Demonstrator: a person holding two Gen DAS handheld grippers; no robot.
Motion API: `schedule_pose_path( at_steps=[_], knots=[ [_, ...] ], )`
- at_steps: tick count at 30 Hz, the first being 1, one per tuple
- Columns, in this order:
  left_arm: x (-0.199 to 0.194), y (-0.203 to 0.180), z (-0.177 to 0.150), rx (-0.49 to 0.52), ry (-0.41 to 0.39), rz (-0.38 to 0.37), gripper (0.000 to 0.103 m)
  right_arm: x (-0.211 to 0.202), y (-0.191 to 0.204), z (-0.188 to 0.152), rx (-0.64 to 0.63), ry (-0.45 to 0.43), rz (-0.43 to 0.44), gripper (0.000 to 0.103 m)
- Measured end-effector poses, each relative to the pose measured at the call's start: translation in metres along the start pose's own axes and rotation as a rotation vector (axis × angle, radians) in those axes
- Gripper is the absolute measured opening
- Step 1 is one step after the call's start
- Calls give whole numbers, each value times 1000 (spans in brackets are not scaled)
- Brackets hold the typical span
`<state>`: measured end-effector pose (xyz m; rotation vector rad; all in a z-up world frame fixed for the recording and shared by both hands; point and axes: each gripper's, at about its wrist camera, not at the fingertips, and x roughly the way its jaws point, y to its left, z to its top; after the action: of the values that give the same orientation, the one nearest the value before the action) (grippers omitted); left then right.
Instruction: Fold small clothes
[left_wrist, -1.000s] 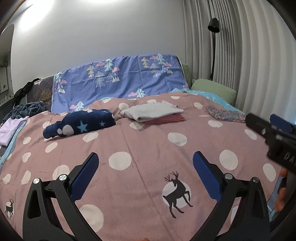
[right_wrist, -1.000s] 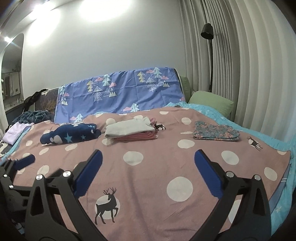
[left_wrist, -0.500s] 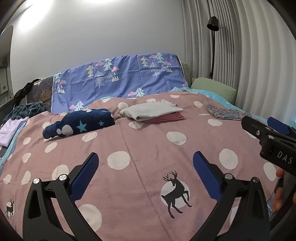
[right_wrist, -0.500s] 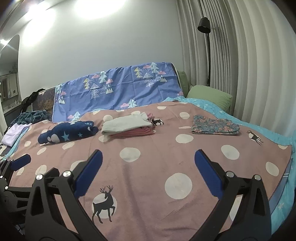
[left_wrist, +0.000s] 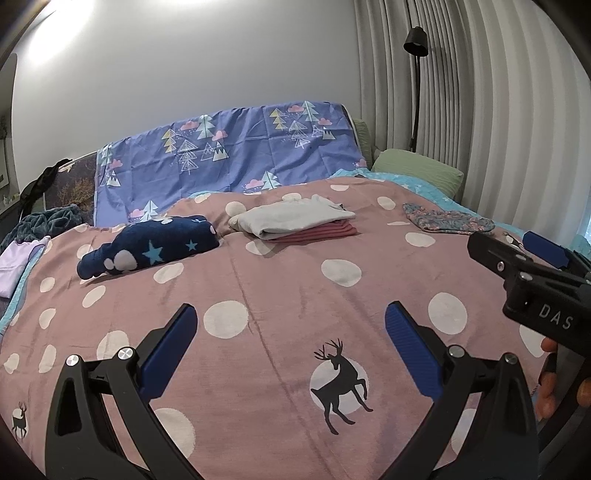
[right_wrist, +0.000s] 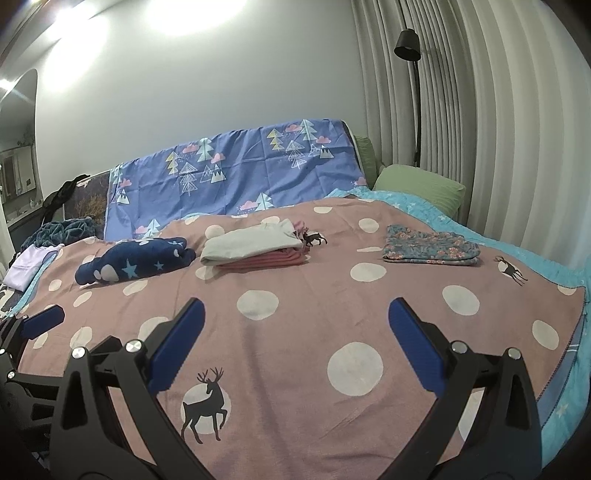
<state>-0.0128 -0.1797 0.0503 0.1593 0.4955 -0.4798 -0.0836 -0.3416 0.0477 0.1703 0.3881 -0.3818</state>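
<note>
Folded grey-over-pink clothes stack (left_wrist: 295, 221) sits mid-bed toward the headboard edge of the pink polka-dot blanket (left_wrist: 258, 295), navy star garment (left_wrist: 147, 251) beside it. Your left gripper (left_wrist: 290, 334) and right gripper (right_wrist: 295, 328) hover spread wide, empty.

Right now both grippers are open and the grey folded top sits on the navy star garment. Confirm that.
One detail is wrong. The grey folded top sits on a pink folded garment, not the navy star garment, which lies apart to its left; the right wrist view shows it. The left gripper and right gripper are indeed open.
</note>
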Motion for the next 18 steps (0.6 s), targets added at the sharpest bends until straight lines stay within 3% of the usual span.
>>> schedule_pose_path(
  at_steps=[18],
  knots=[
    [10,1,-5,-9,45,2,102,8,2,-7,1,36,-8,101]
  ],
)
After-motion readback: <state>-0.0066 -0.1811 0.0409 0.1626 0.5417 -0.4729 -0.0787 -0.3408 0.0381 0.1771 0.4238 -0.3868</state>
